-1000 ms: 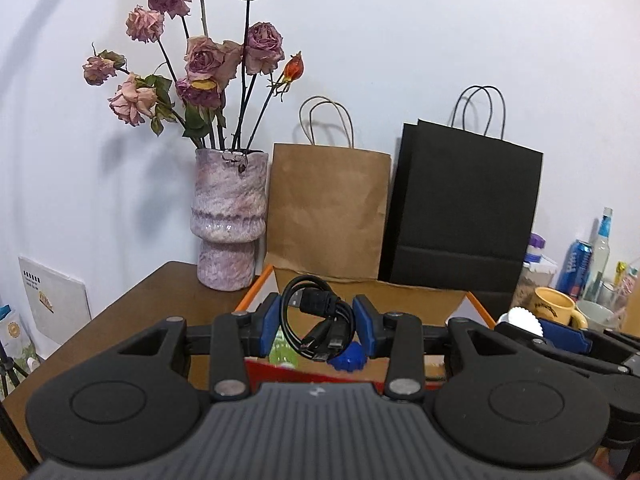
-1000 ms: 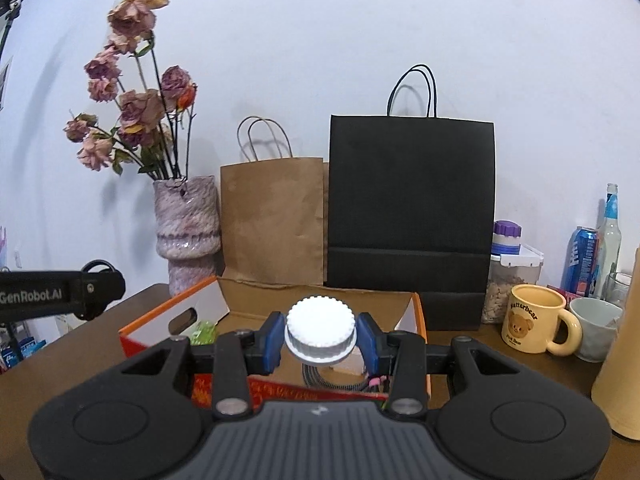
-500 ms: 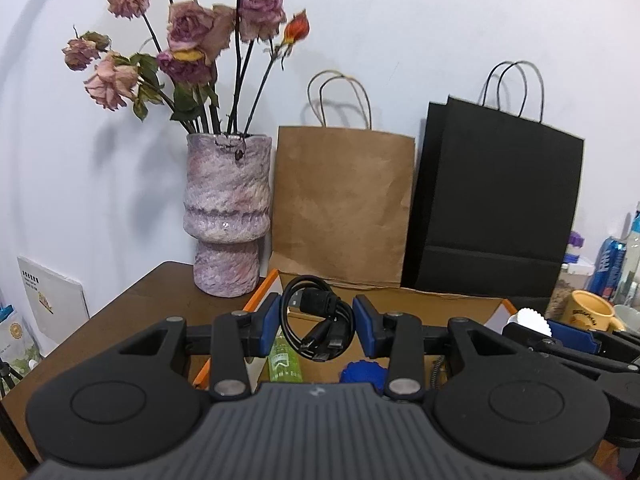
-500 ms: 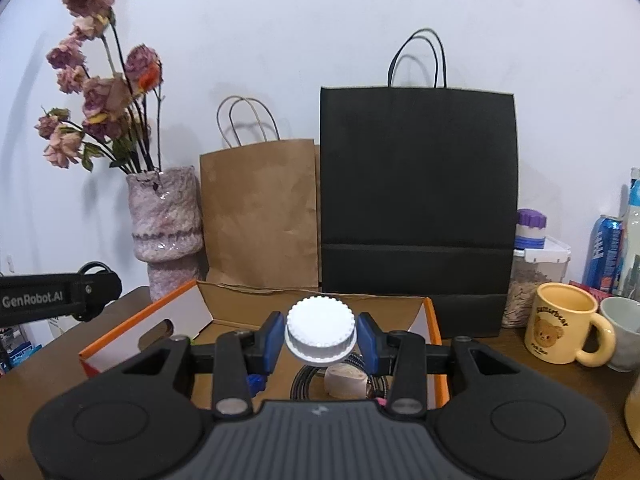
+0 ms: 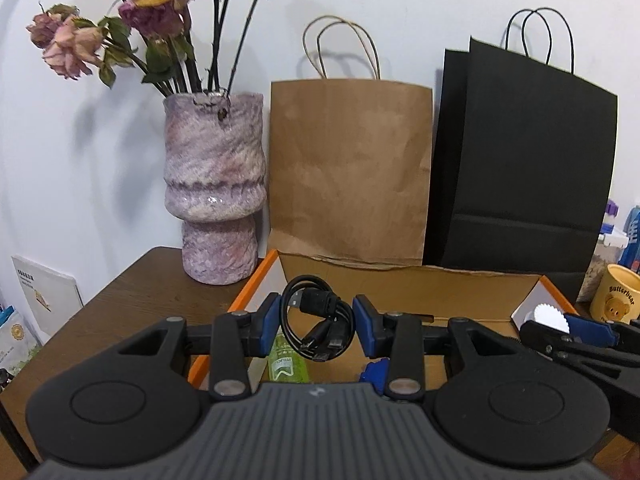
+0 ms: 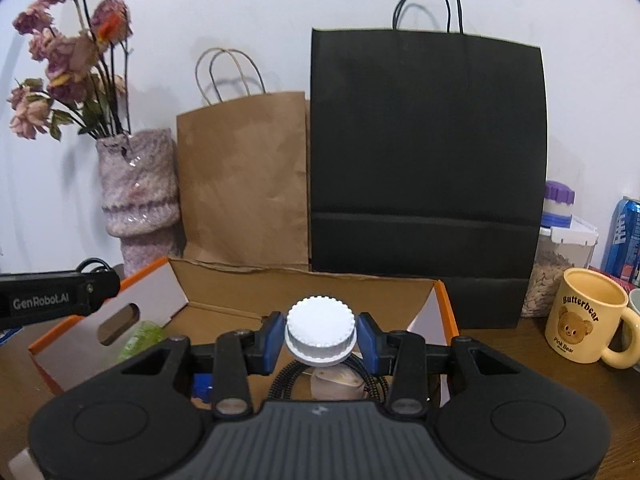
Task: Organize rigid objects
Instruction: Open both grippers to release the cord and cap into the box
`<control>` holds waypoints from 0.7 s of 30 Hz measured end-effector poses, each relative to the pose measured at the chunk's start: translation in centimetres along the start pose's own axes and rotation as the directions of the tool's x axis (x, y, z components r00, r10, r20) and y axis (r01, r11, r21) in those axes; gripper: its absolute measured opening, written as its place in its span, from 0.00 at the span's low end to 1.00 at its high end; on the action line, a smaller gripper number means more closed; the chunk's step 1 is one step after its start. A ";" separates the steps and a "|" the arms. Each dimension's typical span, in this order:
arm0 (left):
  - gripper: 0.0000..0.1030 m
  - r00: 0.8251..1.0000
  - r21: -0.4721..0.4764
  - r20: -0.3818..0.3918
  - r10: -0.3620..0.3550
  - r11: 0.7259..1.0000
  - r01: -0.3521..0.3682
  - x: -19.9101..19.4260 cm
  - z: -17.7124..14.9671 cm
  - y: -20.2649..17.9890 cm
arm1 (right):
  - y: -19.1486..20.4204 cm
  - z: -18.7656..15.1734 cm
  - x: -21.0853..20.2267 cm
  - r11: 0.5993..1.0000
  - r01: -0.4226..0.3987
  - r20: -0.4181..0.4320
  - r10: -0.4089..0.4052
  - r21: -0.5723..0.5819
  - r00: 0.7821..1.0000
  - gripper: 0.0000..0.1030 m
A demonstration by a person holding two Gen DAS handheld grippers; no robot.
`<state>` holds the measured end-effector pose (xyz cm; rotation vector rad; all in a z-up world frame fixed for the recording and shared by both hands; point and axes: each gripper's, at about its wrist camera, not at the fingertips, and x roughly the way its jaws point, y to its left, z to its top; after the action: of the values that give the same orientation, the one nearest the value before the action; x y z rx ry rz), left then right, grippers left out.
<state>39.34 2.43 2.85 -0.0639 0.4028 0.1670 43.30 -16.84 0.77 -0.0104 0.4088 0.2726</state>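
Left tongs clamp one coiled black cable. Right tongs clamp one white ridged round cap (above the orange-edged cardboard box).

"Butterbear" and "Pink Bear" on yellow mug, "GenRobot.AI" on black arm of left gripper, other labels illegible

A plain white wall closes off the back, evenly lit, with soft shadows falling behind whatever stands against it. Below it runs a dark brown wooden bench, its grain visible and its left corner rounded. Past that corner the floor area is too cluttered and blurred to make out.
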 end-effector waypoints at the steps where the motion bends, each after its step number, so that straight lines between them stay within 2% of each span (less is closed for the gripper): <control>1: 0.39 1.000 0.004 -0.007 0.002 1.000 -0.002 0.2 -0.1 0.0 | -0.1 -0.2 0.2 1.000 0.001 -0.008 -0.001 -0.001 1.000 0.38; 17: 0.41 0.999 0.040 -0.039 0.004 0.999 -0.003 1.0 -0.8 -0.2 | -0.1 -1.3 0.4 1.000 0.023 -0.042 -0.024 -0.020 0.999 0.38; 18: 0.45 0.999 0.041 -0.037 0.004 0.999 -0.002 0.9 -0.8 -0.2 | -0.1 -1.3 0.4 1.000 0.024 -0.043 -0.025 -0.020 0.999 0.38; 19: 0.57 0.999 0.041 -0.032 0.001 0.999 0.000 0.9 -0.8 -0.2 | -0.1 -1.3 0.4 0.999 0.027 -0.041 -0.028 -0.020 0.999 0.42; 20: 0.64 1.000 0.039 -0.026 0.003 0.999 -0.002 0.8 -0.8 -0.2 | -0.1 -1.4 0.4 0.999 0.031 -0.041 -0.032 -0.019 0.999 0.47; 21: 0.83 1.000 0.040 -0.018 0.013 0.999 -0.012 0.7 -0.8 -0.2 | -0.1 -1.4 0.4 0.999 0.036 -0.039 -0.036 -0.017 0.999 0.59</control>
<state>39.68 2.26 1.87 -0.0238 0.4242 0.1705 43.12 -16.95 -0.63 -0.0387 0.4447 0.2403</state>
